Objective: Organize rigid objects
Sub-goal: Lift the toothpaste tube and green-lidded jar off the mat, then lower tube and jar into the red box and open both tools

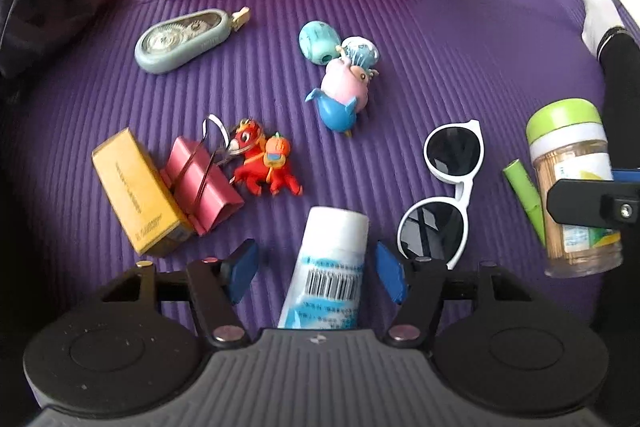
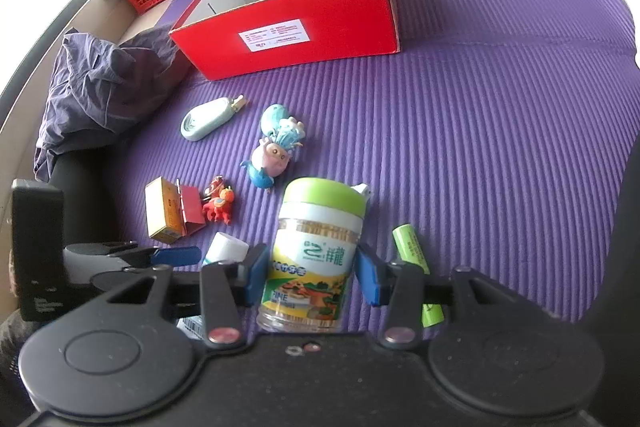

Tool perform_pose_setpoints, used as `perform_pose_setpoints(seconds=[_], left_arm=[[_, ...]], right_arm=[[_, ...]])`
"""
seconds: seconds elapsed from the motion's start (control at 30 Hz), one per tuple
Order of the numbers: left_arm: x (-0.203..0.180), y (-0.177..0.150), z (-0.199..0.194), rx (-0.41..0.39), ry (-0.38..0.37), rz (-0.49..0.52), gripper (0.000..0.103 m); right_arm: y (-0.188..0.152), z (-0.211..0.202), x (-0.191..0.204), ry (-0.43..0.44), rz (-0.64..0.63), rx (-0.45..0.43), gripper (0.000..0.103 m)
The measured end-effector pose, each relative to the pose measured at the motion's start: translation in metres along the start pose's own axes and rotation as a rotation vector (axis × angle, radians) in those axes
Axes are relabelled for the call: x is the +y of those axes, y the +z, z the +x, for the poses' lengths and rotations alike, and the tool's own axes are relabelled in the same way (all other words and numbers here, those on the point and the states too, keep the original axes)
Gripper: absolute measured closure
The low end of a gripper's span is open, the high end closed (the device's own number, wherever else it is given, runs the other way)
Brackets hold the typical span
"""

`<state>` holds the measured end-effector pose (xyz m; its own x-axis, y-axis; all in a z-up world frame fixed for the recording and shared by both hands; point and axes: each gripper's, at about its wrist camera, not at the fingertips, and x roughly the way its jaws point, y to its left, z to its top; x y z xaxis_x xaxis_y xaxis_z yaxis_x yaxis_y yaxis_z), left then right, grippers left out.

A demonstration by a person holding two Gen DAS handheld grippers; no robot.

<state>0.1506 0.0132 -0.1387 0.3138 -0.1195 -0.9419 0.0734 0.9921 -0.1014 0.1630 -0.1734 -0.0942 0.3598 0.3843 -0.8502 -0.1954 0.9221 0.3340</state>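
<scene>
Tube (image 1: pixel 330 267) between parted fingers (image 1: pixel 244 269).

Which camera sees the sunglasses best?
The left wrist view. The sunglasses lie there in full, both dark lenses and the white frame clear. In the right wrist view only a white tip peeks out behind the jar.

Left gripper (image 1: pixel 316 271) angled steeply down, blue pads apart, touching nothing. Right gripper (image 2: pixel 310 275) angled down, blue pads (image 2: pixel 256 277) pressed on something between them.
</scene>
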Motion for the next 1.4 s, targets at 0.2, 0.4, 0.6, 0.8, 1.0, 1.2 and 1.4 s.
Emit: perform_pose_setpoints(seconds=[0.2, 0.4, 0.6, 0.8, 1.0, 1.2, 1.4], left_arm=[[-0.002, 0.0, 0.005, -0.019, 0.045, 0.048, 0.057], [0.005, 0.001, -0.001, -0.031, 0.014, 0.006, 0.068], [0.012, 0.008, -0.025, -0.075, -0.035, -0.063, 0.07], [0.019, 0.022, -0.055, -0.161, -0.047, -0.119, 0.07], [0.025, 0.042, -0.081, -0.234, -0.051, -0.137, 0.07], [0.03, 0.075, -0.102, -0.297, -0.035, -0.12, 0.07], [0.036, 0.124, -0.124, -0.354, -0.027, -0.106, 0.07]], right_arm=[[-0.001, 0.001, -0.001, -0.001, 0.001, 0.001, 0.058], [-0.001, 0.001, -0.001, 0.0, 0.001, 0.001, 0.058], [0.004, -0.003, -0.002, 0.0, -0.004, -0.009, 0.058], [0.017, -0.011, 0.001, -0.002, -0.031, -0.038, 0.058], [0.04, -0.019, 0.004, -0.01, -0.057, -0.079, 0.058], [0.076, -0.028, 0.005, -0.015, -0.081, -0.147, 0.058], [0.12, -0.029, 0.015, -0.029, -0.136, -0.198, 0.058]])
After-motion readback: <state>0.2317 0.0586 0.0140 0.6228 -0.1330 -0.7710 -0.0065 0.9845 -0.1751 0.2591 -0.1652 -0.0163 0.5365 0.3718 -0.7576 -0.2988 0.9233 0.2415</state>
